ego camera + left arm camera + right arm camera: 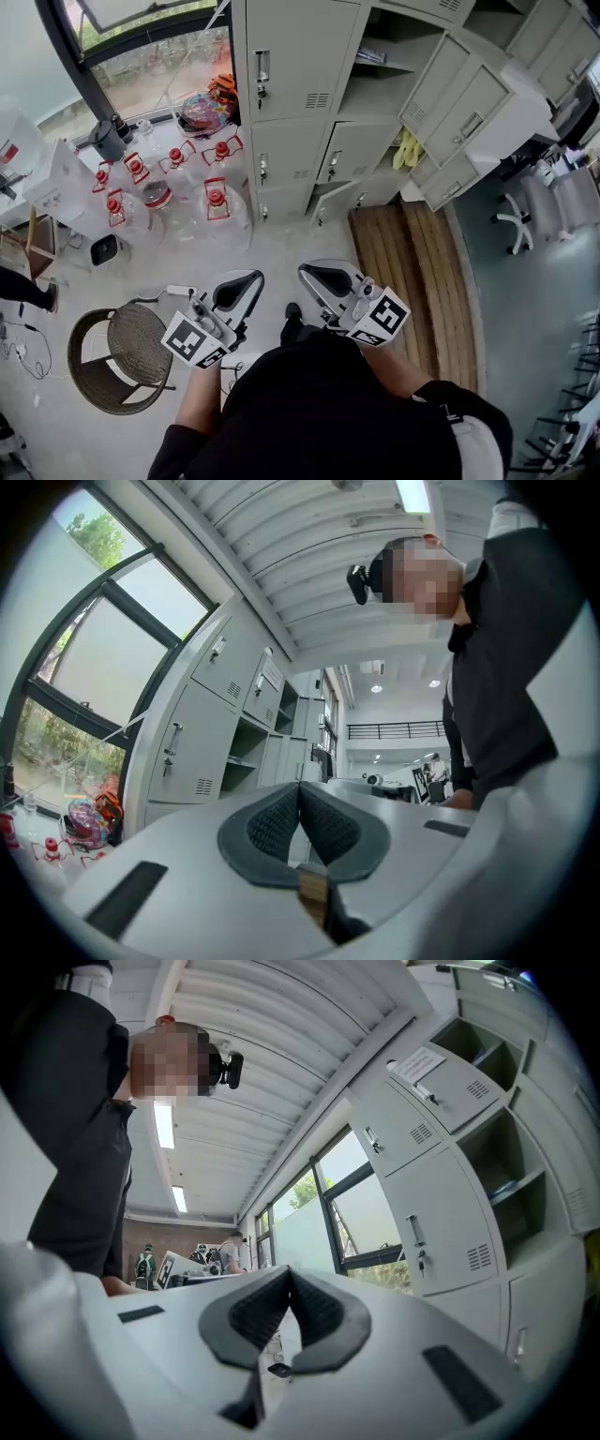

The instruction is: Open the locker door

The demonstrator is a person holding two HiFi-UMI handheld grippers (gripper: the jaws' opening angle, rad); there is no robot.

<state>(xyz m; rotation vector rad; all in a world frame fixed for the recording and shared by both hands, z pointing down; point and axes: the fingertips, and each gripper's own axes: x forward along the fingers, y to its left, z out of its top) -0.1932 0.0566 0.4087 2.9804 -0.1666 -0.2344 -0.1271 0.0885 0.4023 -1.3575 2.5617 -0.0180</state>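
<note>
While the person holds both grippers close in front of the body, neither touches the locker bank point(309, 141).

1. Jaws. The left gripper point(242, 286) is closed, its ribbed dark pads meeting at the tips with nothing between them. The right gripper point(319, 278) is in the same condition: pads together, empty.

2. Writing. Each gripper's cube carries black-and-white square patterns and no letters. In the right gripper view a white paper label point(422, 1061) is fixed to an upper locker door, but its print is too small to read. No brand can be made out.

3. The locker bank is pale grey metal and stands at the far edge of the floor, beside the window and well apart from both grippers. The tall door point(295, 52) in its left column is shut. This door has a vertical handle with a lock below it near its left edge, and vent slots at its lower right. Smaller shut doors sit beneath it. Several doors in the columns to the right stand open, and a yellow item point(407, 150) hangs in one compartment.

4. Surroundings. Water jugs point(217, 202) with red caps stand on the floor left of the locker bank. A wicker chair point(122, 356) is near the left gripper. Wooden boards point(412, 272) lie before the open doors.
</note>
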